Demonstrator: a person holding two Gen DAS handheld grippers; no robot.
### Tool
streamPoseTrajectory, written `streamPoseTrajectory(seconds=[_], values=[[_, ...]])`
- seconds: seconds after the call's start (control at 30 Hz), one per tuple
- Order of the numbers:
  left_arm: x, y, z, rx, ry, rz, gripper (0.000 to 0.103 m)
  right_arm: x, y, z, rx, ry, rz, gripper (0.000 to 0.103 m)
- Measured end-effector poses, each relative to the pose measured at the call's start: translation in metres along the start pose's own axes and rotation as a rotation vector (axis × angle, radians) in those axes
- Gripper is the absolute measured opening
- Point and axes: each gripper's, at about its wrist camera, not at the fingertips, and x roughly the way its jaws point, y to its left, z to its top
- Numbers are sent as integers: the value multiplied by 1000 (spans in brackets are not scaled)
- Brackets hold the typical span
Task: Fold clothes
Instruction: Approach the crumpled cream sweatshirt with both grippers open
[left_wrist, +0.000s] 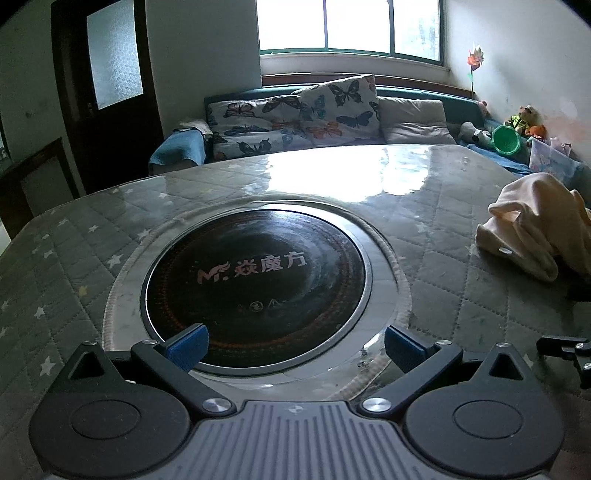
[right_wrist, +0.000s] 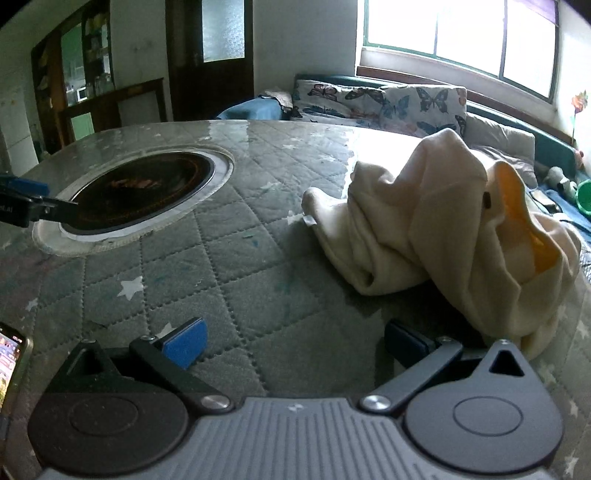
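Phone (right_wrist: 11, 369) cut off; garment (right_wrist: 443, 221) crumpled.

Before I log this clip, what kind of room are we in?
Most likely a home living or dining room. A sofa with butterfly-print cushions sits under a window, and the quilted-cover table has a built-in round cooktop. A crumpled cream garment lies on it, unfolded.

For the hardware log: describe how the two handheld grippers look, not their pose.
The left gripper and right gripper look alike: a grey ribbed body, two round black discs at the sides, black link arms with silver pivot screws, and blue textured pads on the fingers. No cables or sleeves show. White lettering on the left gripper, seen from the right wrist camera, is cut off at the frame's edge.
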Motion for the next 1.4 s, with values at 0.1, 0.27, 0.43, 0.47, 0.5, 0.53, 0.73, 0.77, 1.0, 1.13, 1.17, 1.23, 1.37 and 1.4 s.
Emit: streamPoseTrajectory(seconds=[0.1, 0.27, 0.43, 0.47, 0.5, 0.53, 0.73, 0.77, 1.0, 1.13, 1.17, 1.23, 1.37, 1.4], values=[[0, -2, 1, 0, -1, -5, 103, 0, -1, -1, 4, -5, 6, 103], [-1, -3, 2, 0, -4, -19, 103, 0, 0, -1, 8, -4, 9, 103], [-1, -7, 3, 7, -5, -32, 103, -1, -1, 1, 12, 2, 10, 103], [-2, -7, 3, 8, -5, -33, 103, -1, -1, 1, 13, 2, 11, 103], [-1, -7, 3, 9, -5, -35, 103, -1, -1, 1, 14, 3, 11, 103], [-1, -7, 4, 10, -5, -36, 103, -1, -1, 1, 14, 3, 11, 103], [-2, -8, 6, 8, 0, -47, 103, -2, 0, 0, 16, -1, 9, 103], [-2, -8, 6, 10, 1, -49, 103, -2, 0, 0, 17, 0, 7, 103], [-2, -11, 8, 17, 9, -63, 103, -3, 2, 2, 26, 0, -10, 103], [-2, -13, 9, 25, 13, -68, 103, -5, 2, 3, 33, 5, -14, 102], [-2, -13, 10, 27, 13, -71, 103, -6, 2, 4, 33, 5, -14, 101], [-2, -13, 10, 30, 12, -78, 103, -8, 1, 4, 32, 3, -15, 99], [1, -19, 12, 44, 19, -95, 103, -16, -2, 6, 32, -9, -23, 99], [1, -20, 13, 49, 21, -99, 103, -19, -3, 7, 30, -13, -27, 99]])
